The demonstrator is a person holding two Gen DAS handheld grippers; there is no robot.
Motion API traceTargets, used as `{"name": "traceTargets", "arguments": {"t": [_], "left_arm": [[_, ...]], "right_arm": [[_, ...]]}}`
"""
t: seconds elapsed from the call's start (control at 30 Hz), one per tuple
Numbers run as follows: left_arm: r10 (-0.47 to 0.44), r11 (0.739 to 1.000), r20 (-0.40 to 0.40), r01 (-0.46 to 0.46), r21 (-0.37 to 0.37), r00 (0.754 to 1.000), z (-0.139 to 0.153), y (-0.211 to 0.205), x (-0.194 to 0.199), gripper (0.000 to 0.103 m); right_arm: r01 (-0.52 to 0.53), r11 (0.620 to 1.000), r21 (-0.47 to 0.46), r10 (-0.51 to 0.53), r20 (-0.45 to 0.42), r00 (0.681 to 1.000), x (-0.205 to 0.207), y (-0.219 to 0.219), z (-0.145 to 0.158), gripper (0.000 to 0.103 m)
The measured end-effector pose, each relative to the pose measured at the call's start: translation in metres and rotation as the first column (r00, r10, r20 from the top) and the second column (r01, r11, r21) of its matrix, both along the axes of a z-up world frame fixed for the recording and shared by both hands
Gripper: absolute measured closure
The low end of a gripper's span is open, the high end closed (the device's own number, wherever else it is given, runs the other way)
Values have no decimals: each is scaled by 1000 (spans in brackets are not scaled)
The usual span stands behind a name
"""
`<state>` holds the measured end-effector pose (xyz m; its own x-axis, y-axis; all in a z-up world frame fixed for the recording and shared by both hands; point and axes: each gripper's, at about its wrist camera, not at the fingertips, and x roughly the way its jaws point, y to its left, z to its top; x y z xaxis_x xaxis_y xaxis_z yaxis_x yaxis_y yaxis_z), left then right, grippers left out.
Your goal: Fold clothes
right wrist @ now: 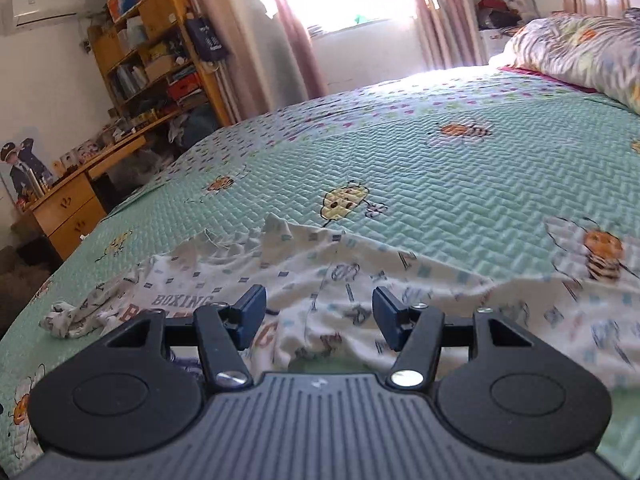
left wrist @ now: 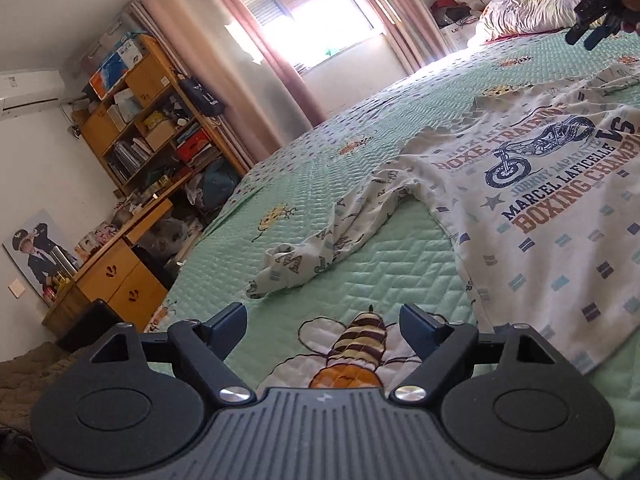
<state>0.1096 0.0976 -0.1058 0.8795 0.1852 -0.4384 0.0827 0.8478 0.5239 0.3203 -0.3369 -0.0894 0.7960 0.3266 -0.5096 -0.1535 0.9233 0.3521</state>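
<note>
Shirt (left wrist: pixel 552 184) lies print-up on the bed quilt (left wrist: pixel 360 208), right of frame; sleeve (left wrist: pixel 320 248) trails mid-frame. Left gripper (left wrist: pixel 322 326) and right gripper (right wrist: pixel 319 316) both gape, empty. Best pinch the sleeve cuff, fold inward flat.

Daylight blasts through my window (left wrist: pixel 308 12) at twelve o'clock, blown out white; fisheye edges bend, and the shirt (right wrist: pixel 440 292) smears with motion blur at four o'clock.

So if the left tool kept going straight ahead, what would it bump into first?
Probably the green quilted bedspread, about at its big embroidered striped bee. The left tool is open and empty. The white printed shirt's crumpled sleeve lies farther on, though depth is hard to judge.
</note>
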Motion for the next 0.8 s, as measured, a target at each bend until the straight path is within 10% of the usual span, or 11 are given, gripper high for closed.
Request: {"name": "traceTargets", "arguments": {"t": [0.3, 0.47, 0.57, 0.8], "left_arm": [[43, 997, -90, -49, -63, 995, -27, 9, 33, 18], [67, 996, -100, -72, -43, 993, -34, 6, 44, 18], [73, 996, -98, -77, -38, 992, -38, 2, 48, 18], [77, 996, -97, -80, -27, 992, -33, -3, 50, 18]], "right_arm": [[-236, 970, 67, 241, -101, 965, 147, -18, -44, 52], [-368, 928, 58, 373, -140, 917, 164, -5, -70, 55], [-347, 936, 61, 352, -124, 928, 167, -15, -73, 95], [-322, 946, 42, 324, -94, 941, 174, -13, -71, 98]]}}
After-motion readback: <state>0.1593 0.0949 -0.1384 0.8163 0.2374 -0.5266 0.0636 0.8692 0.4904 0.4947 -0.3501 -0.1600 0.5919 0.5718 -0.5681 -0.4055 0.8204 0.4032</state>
